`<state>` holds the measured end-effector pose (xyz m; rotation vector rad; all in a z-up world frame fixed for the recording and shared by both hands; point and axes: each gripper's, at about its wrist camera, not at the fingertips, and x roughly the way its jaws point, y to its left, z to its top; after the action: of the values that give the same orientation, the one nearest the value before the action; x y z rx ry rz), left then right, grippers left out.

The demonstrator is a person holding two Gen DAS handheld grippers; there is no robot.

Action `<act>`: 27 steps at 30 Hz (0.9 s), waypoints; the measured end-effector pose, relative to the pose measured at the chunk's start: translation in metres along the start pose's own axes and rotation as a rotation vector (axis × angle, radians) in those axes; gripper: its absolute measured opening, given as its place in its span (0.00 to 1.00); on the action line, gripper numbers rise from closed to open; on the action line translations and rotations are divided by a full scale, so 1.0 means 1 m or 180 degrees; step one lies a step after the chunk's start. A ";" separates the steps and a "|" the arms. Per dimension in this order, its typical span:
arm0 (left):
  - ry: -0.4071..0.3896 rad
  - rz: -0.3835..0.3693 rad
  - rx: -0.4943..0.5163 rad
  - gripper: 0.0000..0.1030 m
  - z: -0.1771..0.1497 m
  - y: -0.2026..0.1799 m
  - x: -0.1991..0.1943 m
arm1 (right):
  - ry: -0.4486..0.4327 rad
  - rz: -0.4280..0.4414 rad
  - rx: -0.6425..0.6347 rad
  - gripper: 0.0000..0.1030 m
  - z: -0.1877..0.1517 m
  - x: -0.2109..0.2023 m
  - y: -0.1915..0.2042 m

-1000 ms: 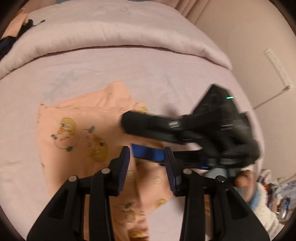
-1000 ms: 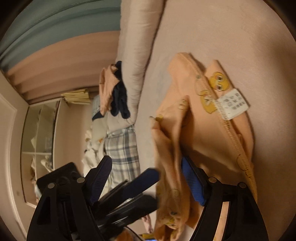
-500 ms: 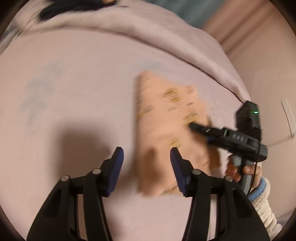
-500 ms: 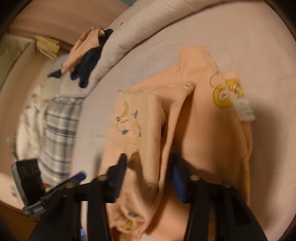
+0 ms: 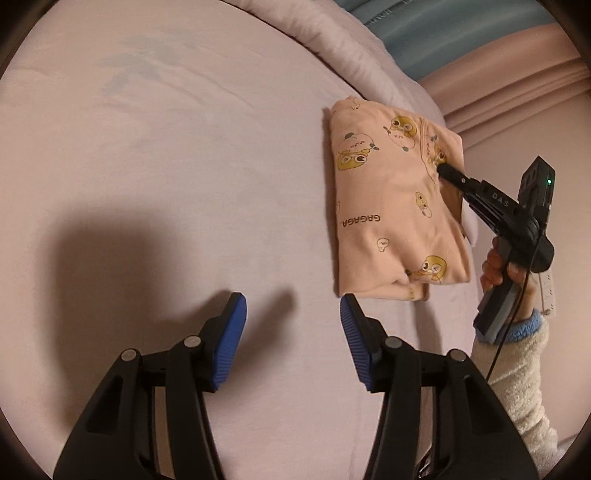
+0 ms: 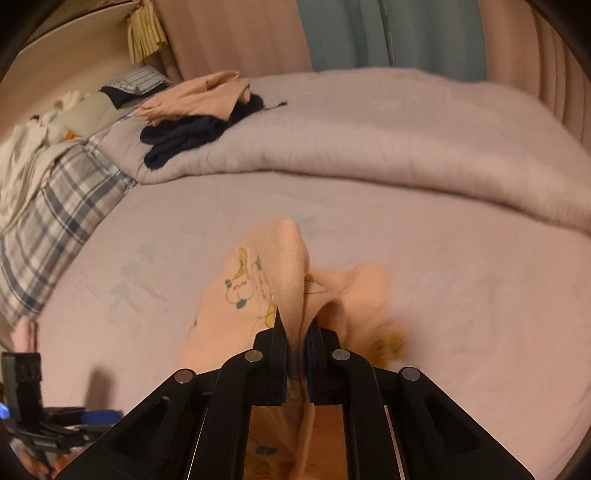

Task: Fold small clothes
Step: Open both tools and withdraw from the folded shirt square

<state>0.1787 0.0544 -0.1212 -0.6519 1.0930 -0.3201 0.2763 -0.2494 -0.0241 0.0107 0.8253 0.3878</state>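
A small peach garment (image 5: 391, 206) with cartoon prints lies folded into a rectangle on the pink bed sheet (image 5: 166, 166). My right gripper (image 6: 295, 332) is shut on a raised fold of the garment (image 6: 291, 273) at its right edge; it also shows in the left wrist view (image 5: 448, 173). My left gripper (image 5: 291, 314) is open and empty over bare sheet, just short of the garment's near left corner.
A rolled pink duvet (image 6: 388, 140) runs along the far side of the bed. Loose peach and dark navy clothes (image 6: 195, 114) lie on it at the left. A plaid blanket (image 6: 55, 206) lies at the far left. Curtains (image 6: 388, 33) hang behind.
My left gripper has let go of the garment, opened wider and drawn back to the left. My right gripper has closed on the garment's edge, and the garment now lies folded narrower.
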 end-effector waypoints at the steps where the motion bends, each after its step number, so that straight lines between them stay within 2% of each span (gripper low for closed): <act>1: 0.0021 -0.0020 0.0007 0.51 0.000 -0.001 0.002 | 0.0025 -0.0042 0.0009 0.09 -0.003 0.003 -0.005; 5: 0.0108 -0.0020 0.0037 0.51 0.006 -0.006 0.015 | 0.0417 -0.0227 0.0318 0.09 -0.030 0.046 -0.042; 6: 0.0131 -0.0037 0.0060 0.51 0.010 -0.010 0.019 | 0.0491 -0.0194 0.0415 0.09 -0.034 0.054 -0.046; 7: 0.0140 -0.0051 0.0098 0.51 0.014 -0.015 0.022 | 0.0565 -0.0030 0.0628 0.09 -0.042 0.064 -0.058; 10: 0.0093 -0.0176 0.0300 0.51 0.026 -0.038 0.026 | 0.0342 0.0641 0.1275 0.19 -0.049 0.064 -0.089; 11: 0.0077 -0.0227 0.0363 0.51 0.030 -0.046 0.028 | 0.0297 0.0778 0.1395 0.31 -0.049 0.065 -0.096; 12: 0.0060 -0.0279 0.0426 0.51 0.034 -0.055 0.029 | 0.0267 0.0891 0.1512 0.38 -0.049 0.066 -0.102; 14: 0.0050 -0.0366 0.0531 0.51 0.034 -0.068 0.034 | 0.0159 0.1177 0.1760 0.39 -0.048 0.070 -0.116; 16: 0.0096 -0.0432 0.0661 0.51 0.036 -0.084 0.044 | 0.0092 0.1348 0.1920 0.42 -0.045 0.076 -0.123; 19: 0.0244 -0.0477 0.0795 0.51 0.031 -0.099 0.063 | 0.0179 0.1658 0.2160 0.43 -0.043 0.094 -0.126; 21: 0.0328 -0.0410 0.0832 0.51 0.030 -0.102 0.073 | 0.0053 0.1735 0.2164 0.43 -0.041 0.088 -0.128; 24: 0.0420 -0.0321 0.0844 0.51 0.023 -0.096 0.081 | -0.0498 0.1820 0.2129 0.43 -0.034 0.062 -0.127; 25: 0.0429 -0.0311 0.0845 0.51 0.022 -0.094 0.081 | -0.0671 0.1693 0.2186 0.43 -0.034 0.052 -0.130; 27: 0.0441 -0.0317 0.0847 0.51 0.022 -0.092 0.081 | -0.0747 0.1431 0.2220 0.44 -0.038 0.040 -0.139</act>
<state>0.2402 -0.0538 -0.1143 -0.4520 1.1272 -0.5931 0.3197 -0.3700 -0.1008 0.8870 0.6863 0.4910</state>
